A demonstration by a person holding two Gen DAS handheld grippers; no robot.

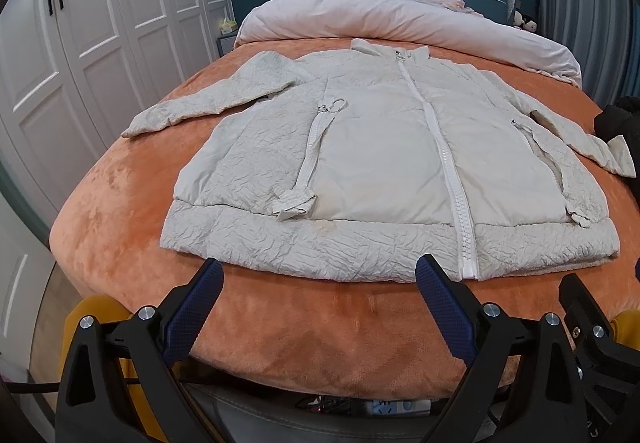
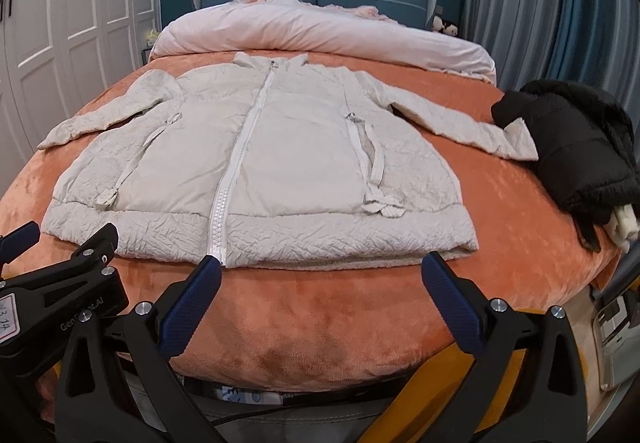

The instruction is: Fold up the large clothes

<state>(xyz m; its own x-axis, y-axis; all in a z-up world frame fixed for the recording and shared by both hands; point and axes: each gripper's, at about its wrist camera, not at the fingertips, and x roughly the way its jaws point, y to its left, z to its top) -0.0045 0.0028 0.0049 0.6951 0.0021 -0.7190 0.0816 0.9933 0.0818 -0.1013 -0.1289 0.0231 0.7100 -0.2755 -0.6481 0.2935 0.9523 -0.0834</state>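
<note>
A large cream zip-up jacket (image 1: 380, 163) lies flat, front up, on the orange bed cover (image 1: 120, 195), both sleeves spread out to the sides and its hem toward me. It also shows in the right wrist view (image 2: 280, 163). My left gripper (image 1: 320, 271) is open and empty, hovering just short of the hem, left of the zipper. My right gripper (image 2: 320, 267) is open and empty, just short of the hem, to the right of the zipper's lower end. The left gripper's body shows at the left edge of the right wrist view (image 2: 80, 267).
A black jacket (image 2: 576, 147) is heaped at the bed's right edge, touching the cream jacket's right cuff. A rolled pale pink duvet (image 2: 320, 31) lies at the head of the bed. White wardrobes (image 1: 80, 43) stand to the left, curtains (image 2: 560, 3) to the right.
</note>
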